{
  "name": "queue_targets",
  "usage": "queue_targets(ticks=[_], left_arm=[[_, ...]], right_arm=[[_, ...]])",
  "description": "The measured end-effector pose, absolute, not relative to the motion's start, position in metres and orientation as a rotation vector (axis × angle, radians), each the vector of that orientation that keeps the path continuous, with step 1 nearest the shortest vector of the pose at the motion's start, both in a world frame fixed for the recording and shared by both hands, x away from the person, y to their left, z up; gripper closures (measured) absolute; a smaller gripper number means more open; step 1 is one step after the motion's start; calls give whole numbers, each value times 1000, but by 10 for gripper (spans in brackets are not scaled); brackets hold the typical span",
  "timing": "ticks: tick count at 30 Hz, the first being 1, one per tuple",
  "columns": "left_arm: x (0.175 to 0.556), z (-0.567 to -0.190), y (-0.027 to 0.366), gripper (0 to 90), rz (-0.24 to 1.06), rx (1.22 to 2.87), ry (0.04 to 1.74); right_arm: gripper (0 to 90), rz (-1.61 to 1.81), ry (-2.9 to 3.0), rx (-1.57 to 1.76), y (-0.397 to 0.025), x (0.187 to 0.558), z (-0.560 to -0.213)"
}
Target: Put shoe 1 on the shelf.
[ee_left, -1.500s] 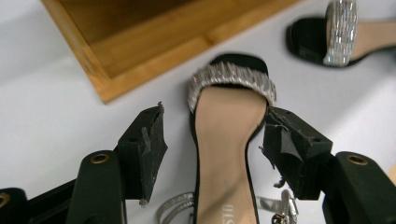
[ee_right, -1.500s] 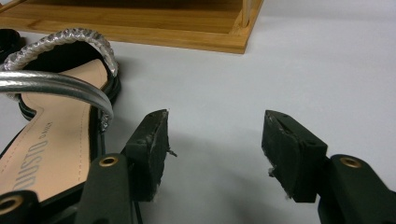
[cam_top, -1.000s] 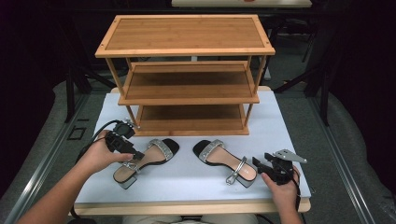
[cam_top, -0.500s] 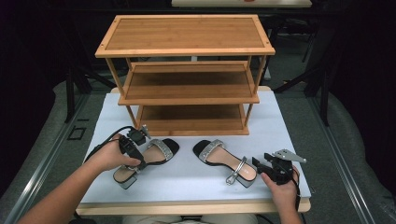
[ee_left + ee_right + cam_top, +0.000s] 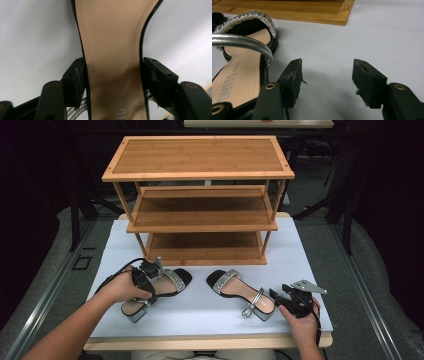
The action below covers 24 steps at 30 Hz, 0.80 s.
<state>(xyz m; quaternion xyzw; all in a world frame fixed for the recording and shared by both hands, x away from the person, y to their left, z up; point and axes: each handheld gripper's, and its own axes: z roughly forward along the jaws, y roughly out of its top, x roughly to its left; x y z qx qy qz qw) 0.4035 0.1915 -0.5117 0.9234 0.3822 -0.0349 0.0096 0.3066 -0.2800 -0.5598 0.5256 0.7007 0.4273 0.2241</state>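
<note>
Two sandals lie on the white tabletop, two grippers work at them, and one wooden rack stands behind.

Nearest, at the front right, the right gripper rests on the tabletop just beside the heel end of the right sandal. In the right gripper view its jaws stand wide apart with bare tabletop between them, and the sandal's silver strap lies off to their left.

At the front left, the left gripper sits over the left sandal. In the left gripper view its jaws straddle the narrow waist of the tan insole, one on each side and tight against the sole's black edges, so they are clamped on it.

Farther back, the rack, with three shelves, stands at the tabletop's far half, both sandals' toes pointing roughly toward it.

A second ago the left gripper hung left of its sandal; it has since moved in over it and gripped. The right gripper and right sandal have not shifted.
</note>
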Motion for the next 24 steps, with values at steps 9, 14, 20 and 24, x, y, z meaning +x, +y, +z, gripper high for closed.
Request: queue_targets(ticks=[9, 14, 20, 24], left_arm=[[404, -515, 192, 406, -121, 2875, 1215], [405, -513, 194, 419, -122, 2859, 1234], [403, -510, 193, 422, -92, 2866, 1219], [403, -502, 194, 424, -95, 2844, 1223]], right_arm=[[406, 1174, 1943, 1451, -279, 307, -561], [405, 1173, 1941, 1454, -279, 308, -561], [405, 1175, 1944, 1458, -279, 308, -561], [406, 1177, 1944, 1459, -279, 308, -561]])
